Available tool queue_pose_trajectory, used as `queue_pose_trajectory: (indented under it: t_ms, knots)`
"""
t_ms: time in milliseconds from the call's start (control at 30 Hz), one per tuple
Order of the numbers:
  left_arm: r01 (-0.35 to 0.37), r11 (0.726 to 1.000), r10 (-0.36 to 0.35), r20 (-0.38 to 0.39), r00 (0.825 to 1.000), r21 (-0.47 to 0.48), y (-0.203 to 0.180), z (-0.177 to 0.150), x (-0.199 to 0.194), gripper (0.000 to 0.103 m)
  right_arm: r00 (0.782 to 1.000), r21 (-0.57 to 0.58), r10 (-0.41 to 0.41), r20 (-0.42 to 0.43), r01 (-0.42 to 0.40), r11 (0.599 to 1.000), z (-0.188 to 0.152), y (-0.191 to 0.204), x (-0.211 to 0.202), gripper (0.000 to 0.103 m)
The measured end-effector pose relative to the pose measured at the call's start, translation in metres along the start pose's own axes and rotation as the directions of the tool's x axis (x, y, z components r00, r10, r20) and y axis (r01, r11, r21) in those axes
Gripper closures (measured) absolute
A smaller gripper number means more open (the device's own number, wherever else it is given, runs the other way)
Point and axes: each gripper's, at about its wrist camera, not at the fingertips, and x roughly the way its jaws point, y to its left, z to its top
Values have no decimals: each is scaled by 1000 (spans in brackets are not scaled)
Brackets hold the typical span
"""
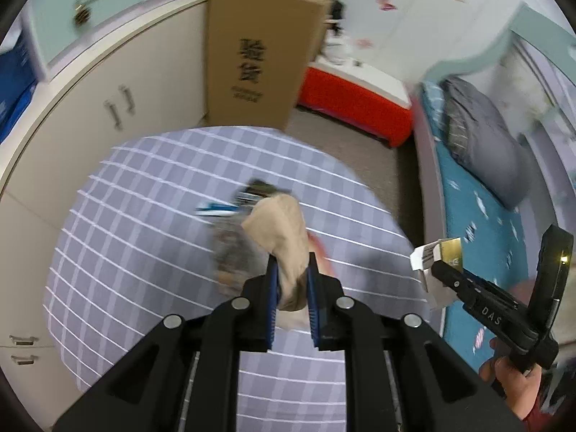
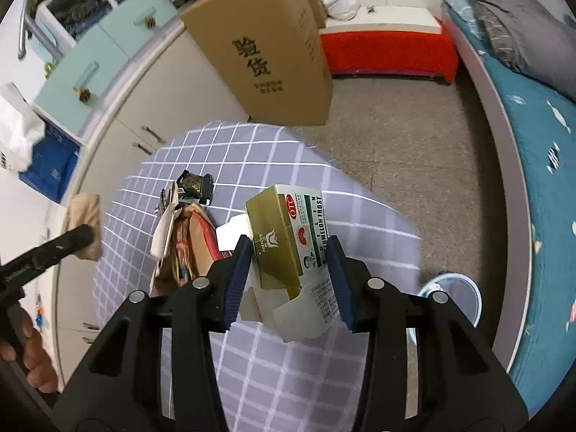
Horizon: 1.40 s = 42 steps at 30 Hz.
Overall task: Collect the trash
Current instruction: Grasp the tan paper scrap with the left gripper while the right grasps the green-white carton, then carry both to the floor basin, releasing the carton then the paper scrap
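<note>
Over the checked table [image 2: 273, 165] both grippers hang loaded. The left gripper [image 1: 292, 270] is clamped on a beige wad [image 1: 284, 230] of crumpled paper, its blue pads [image 1: 272, 288] pinching the wad's lower end while the rest sticks up past the fingertips. In the right view the same wad [image 2: 85, 212] shows off the table's left edge, in front of the cabinet [image 2: 172, 82].

The right gripper [image 2: 289, 252] grips a carton [image 2: 288, 237], gold and white with green print, one flap hanging open at the near end. Blue pads [image 2: 338, 270] press on both its sides. From the left view the carton [image 1: 437, 252] shows beyond the table's right edge, over the blue bedspread [image 1: 478, 216].

On the table, near its middle, a small heap of trash [image 2: 187, 237] lies: a torn brown and red wrapper, a white scrap leaning on it, and a dark packet [image 2: 196, 183] just behind. A tall cardboard box [image 2: 266, 46] stands past the far edge. A clear tub [image 2: 455, 295] sits on the floor by the table's right side, beside the bed. A bare hand [image 1: 514, 385] holds the right gripper's handle.
</note>
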Motion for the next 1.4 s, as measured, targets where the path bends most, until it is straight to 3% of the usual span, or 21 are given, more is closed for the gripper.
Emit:
queue_pose_trajectory:
  t_ms: [300,700,1033,1400]
  knots:
    - [110,974,-107,-28,994,200,-147,-49,-14,89,994,107,-20,108,8,994,-42,-79,-104,61]
    - [179,880,-159,-83,984,440,-305,-114,-19,89,970,243,-109,219,54,969,-92,-168,-200,61]
    - [184,825,-158,-94,983,535,-364,-132,-20,89,954,298,-149,258,68,952,-110,-206,-232,60]
    - [171,803,-143,-95,985,570,-384,-136,-18,88,952,317,-155,264,66,946,-111,-219,-236,60]
